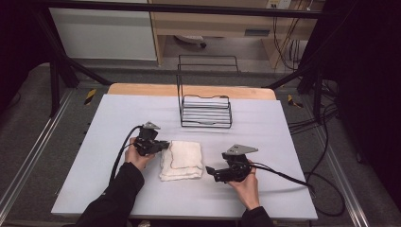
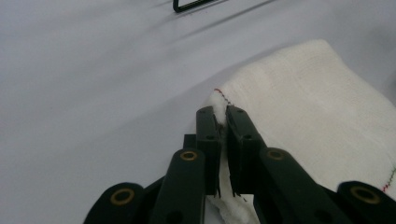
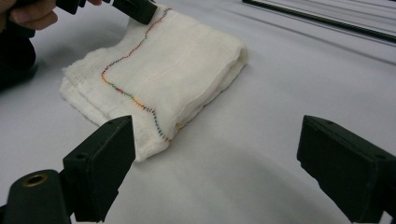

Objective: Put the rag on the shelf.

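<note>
Left fingers (image 2: 223, 122) pinching cloth (image 1: 182, 160) edge; right fingers (image 3: 217, 163) wide apart beside it.

Folded white cloth (image 1: 182, 160), gauze-like weave, several layers stacked, multicolour stitched line running along an edge and across the top face. Lies flat near the middle of the worktop (image 1: 265, 137), roughly rectangular, long side running front to back in the high view. Folded rounded edge faces the far side in the right gripper view; loose layered edges face the person. One far corner on its left side is pinched and slightly raised off the stack.
</note>
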